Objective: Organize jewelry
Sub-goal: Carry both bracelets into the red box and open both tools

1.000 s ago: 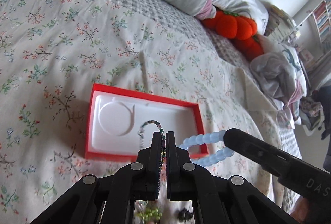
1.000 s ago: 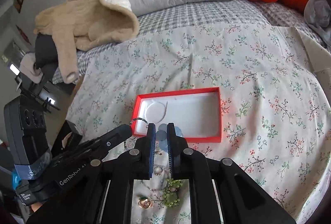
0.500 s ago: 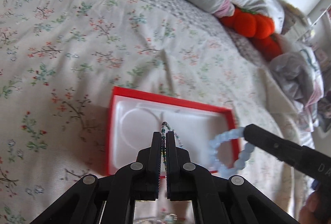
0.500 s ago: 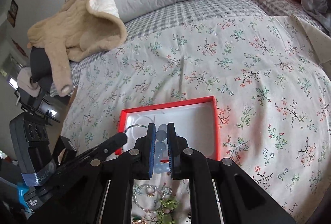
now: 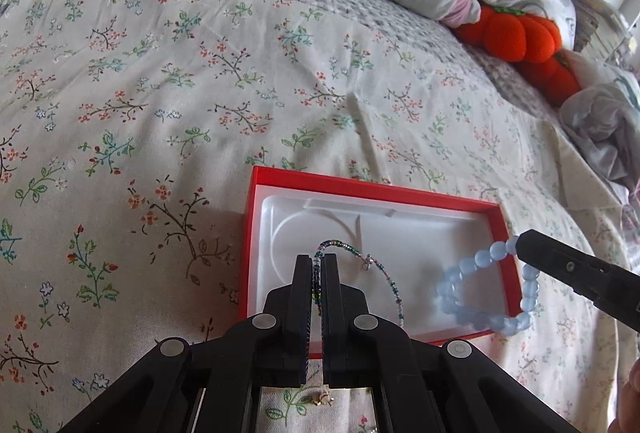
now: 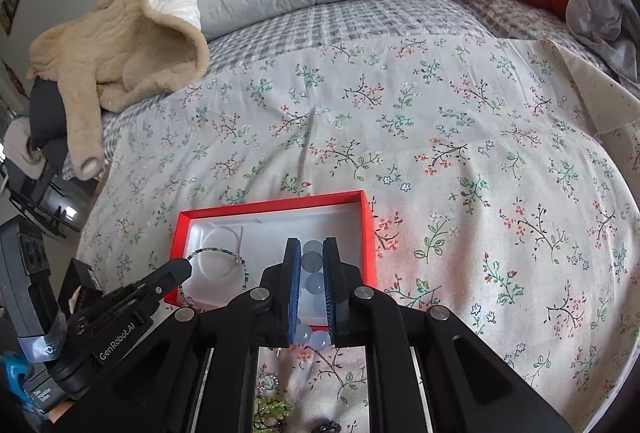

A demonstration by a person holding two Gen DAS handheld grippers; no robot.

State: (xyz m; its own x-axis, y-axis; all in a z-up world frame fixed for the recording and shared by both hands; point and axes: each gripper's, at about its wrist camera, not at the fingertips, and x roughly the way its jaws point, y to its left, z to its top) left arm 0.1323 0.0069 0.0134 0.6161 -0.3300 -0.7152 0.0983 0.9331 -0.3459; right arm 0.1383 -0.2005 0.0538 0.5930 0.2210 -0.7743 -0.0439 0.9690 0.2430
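Over red box (image 5: 372, 189), both bracelets now lower.

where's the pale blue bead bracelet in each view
Left wrist view: blue bead bracelet at lower right, hanging from the right claw over the red box's right end.
Right wrist view: bracelet at bottom centre, pinched between that claw's pads.
Shared landmark: the red box.
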